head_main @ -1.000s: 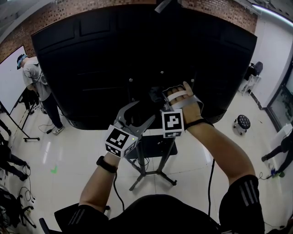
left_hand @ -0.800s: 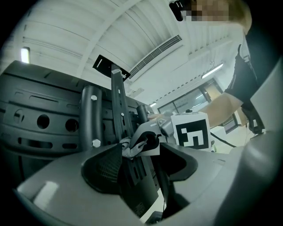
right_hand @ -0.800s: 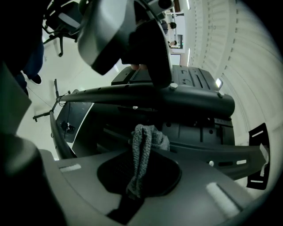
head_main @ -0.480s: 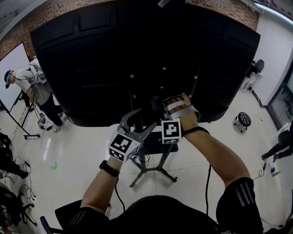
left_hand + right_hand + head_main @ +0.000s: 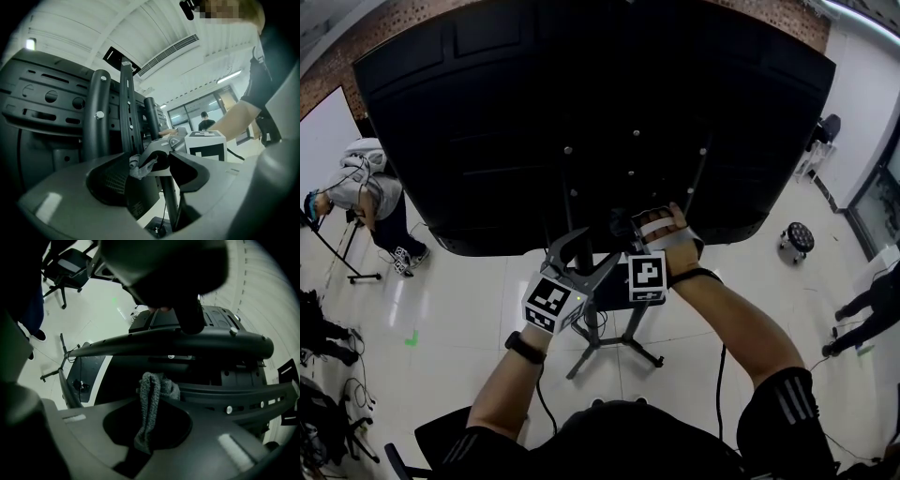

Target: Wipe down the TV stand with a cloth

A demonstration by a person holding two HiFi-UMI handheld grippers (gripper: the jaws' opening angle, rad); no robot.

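The TV stand's black upright posts (image 5: 569, 192) carry a big black screen, seen from behind. Its splayed legs (image 5: 598, 349) rest on the pale floor. My right gripper (image 5: 625, 228) is up against the posts just under the screen's lower edge, shut on a grey knitted cloth (image 5: 151, 401). The cloth hangs from its jaws beside a horizontal stand bar (image 5: 178, 344). My left gripper (image 5: 582, 251) stands open just left of it, nothing between its fingers. In the left gripper view the cloth (image 5: 140, 167) and a stand post (image 5: 126, 112) show beyond the left gripper (image 5: 151, 174).
A small dark shelf (image 5: 617, 284) sits on the stand below the grippers. A person (image 5: 356, 192) bends over at the far left by a whiteboard. A round stool (image 5: 794, 240) stands at the right, cables trail on the floor, and another person's legs (image 5: 867, 314) show at the right edge.
Both grippers have sunk slightly in the view while staying at the stand's posts, and the screen's back fills more of the picture. The person at the left has bent down.
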